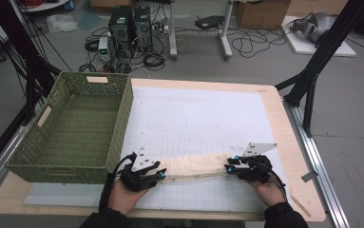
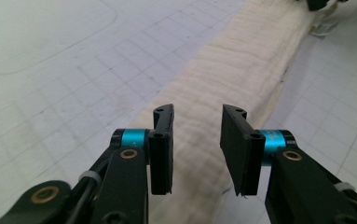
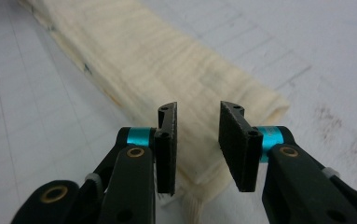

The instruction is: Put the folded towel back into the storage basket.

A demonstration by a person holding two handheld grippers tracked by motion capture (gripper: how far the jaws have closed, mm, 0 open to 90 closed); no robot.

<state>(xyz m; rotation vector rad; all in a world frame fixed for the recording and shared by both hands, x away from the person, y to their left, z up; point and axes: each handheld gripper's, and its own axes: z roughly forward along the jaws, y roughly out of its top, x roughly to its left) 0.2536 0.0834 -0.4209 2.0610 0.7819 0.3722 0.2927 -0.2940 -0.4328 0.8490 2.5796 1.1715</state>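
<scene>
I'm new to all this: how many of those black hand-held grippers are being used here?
2. The left gripper sits at one end of the folded cream cloth, beside the green basket; the right gripper sits at the cloth's other end.

This is a lab or workshop. Two computer towers [image 1: 131, 29] stand on a bare grey floor [image 1: 360, 118] among loose cables [image 1: 251, 45] and cardboard boxes [image 1: 263, 13]. Black frame struts [image 1: 320, 57] flank the table [image 1: 284, 142].
</scene>
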